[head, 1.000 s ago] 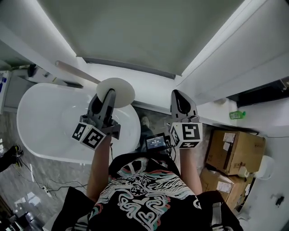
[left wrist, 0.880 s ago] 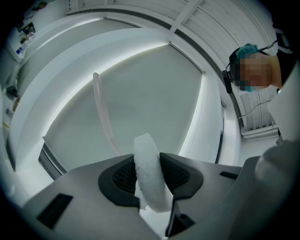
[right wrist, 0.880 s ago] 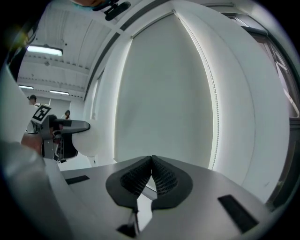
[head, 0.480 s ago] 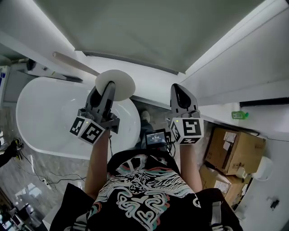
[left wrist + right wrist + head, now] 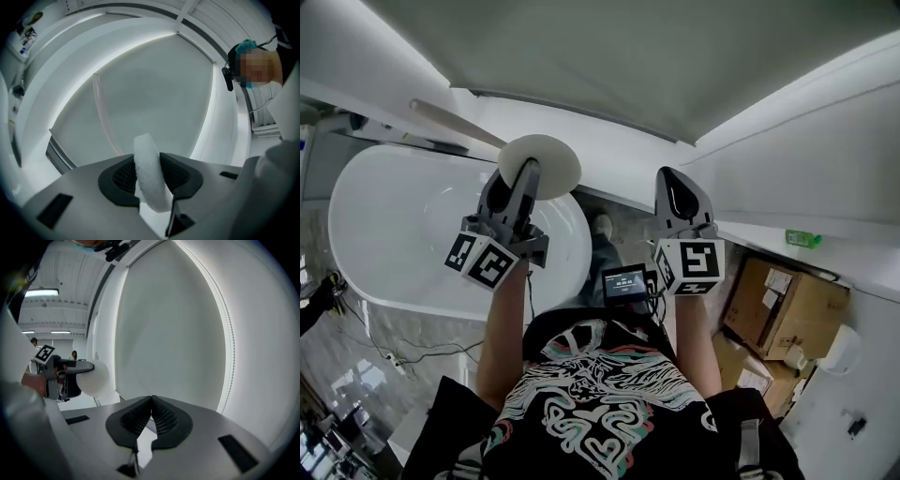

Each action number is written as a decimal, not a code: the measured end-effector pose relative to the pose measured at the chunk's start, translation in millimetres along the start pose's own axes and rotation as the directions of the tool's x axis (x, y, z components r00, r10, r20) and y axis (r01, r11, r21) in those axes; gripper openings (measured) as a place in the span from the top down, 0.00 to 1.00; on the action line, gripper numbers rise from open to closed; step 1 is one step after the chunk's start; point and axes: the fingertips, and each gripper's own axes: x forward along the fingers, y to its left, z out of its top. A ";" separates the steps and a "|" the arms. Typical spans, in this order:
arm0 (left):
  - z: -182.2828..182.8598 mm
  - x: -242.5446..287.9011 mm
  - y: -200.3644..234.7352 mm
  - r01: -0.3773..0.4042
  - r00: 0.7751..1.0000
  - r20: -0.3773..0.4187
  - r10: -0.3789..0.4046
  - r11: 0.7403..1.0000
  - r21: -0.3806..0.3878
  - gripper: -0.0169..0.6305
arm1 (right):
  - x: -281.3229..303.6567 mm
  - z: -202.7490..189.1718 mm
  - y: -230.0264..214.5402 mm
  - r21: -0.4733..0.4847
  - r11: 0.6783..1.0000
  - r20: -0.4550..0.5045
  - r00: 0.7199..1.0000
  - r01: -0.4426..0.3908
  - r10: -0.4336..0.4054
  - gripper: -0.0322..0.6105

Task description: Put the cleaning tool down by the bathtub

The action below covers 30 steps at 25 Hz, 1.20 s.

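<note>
The cleaning tool is a round white pad [image 5: 546, 161] on a long pale handle [image 5: 455, 124] that runs up and to the left. My left gripper [image 5: 528, 174] is shut on the pad's edge and holds it over the far rim of the white bathtub [image 5: 345, 258]. In the left gripper view the fuzzy pad [image 5: 146, 152] stands edge-on between the black pads, with the handle [image 5: 104, 122] behind it. My right gripper [image 5: 675, 184] hangs to the right of the tub, shut with nothing in it. Its tips [image 5: 151, 414] touch. The right gripper view also catches the pad [image 5: 93, 377].
Cardboard boxes [image 5: 792, 300] stand at the right, with a green bottle [image 5: 803, 239] on a ledge above them. A small screen device [image 5: 624, 282] hangs at the person's chest. Cables [image 5: 375, 366] lie on the marbled floor left of the tub. White wall panels rise close ahead.
Both grippers have edged forward toward the wall together, and the pad has travelled with the left one. Neither pair of jaws has changed.
</note>
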 end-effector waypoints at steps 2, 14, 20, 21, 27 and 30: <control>-4.6 4.7 6.9 -0.010 1.000 -0.006 0.010 1.000 -0.010 0.76 | 7.2 -4.9 -0.8 -0.024 1.000 -0.020 1.000 -0.004 0.004 0.91; -57.7 34.5 63.5 -0.082 0.993 -0.094 0.077 0.996 -0.043 0.76 | 62.9 -51.5 -14.1 -0.040 0.999 -0.116 0.993 -0.022 0.017 0.91; -80.9 47.4 89.8 -0.106 0.988 -0.120 0.098 0.992 -0.065 0.76 | 87.9 -76.2 -19.5 -0.041 0.999 -0.157 0.987 -0.036 0.029 0.91; -84.9 49.5 93.4 -0.108 0.987 -0.124 0.099 0.992 -0.070 0.76 | 91.7 -80.2 -20.1 -0.042 0.998 -0.163 0.986 -0.039 0.031 0.91; -114.0 59.5 115.8 -0.127 0.981 -0.158 0.110 0.987 -0.102 0.76 | 115.1 -111.8 -24.7 -0.055 0.998 -0.213 0.976 -0.044 0.031 0.91; -125.2 61.4 129.9 -0.142 0.979 -0.166 0.122 0.984 -0.110 0.76 | 126.2 -125.4 -28.6 -0.058 0.998 -0.227 0.973 -0.041 0.027 0.91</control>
